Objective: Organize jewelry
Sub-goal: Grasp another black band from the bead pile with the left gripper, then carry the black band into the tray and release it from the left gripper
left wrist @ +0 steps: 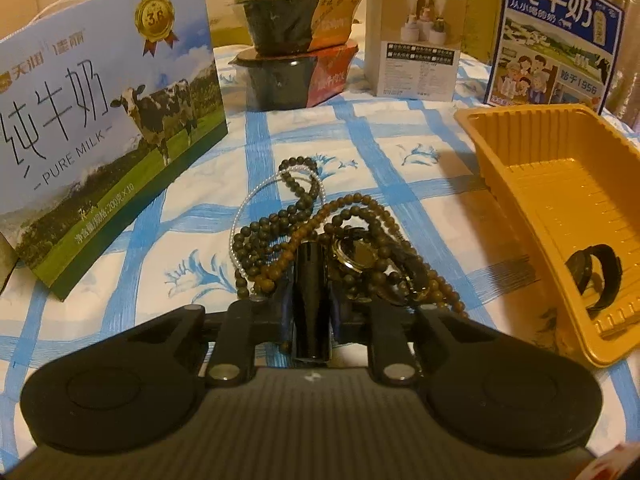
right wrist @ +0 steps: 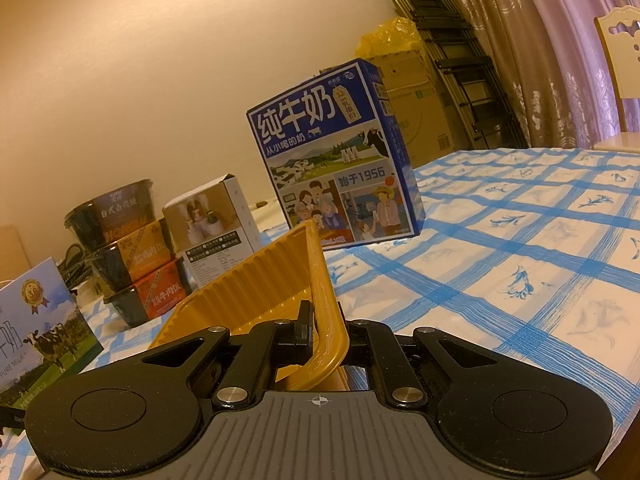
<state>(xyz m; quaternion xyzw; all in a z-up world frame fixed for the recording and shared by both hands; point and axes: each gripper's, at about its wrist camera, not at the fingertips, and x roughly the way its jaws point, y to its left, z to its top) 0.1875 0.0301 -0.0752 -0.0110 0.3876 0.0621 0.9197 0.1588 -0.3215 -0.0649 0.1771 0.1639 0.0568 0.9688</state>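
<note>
The left gripper clenches a dark cylinder at the near edge of the bead pile; the right gripper grasps the yellow tray's rim.

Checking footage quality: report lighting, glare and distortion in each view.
Left wrist view: dim warm light, glare on the glossy black cylinder amid the beads, box edges bowed. Right wrist view: same amber cast, blue-checked tablecloth grid curved by fisheye, yellow ribbed plastic tray sharp.
</note>
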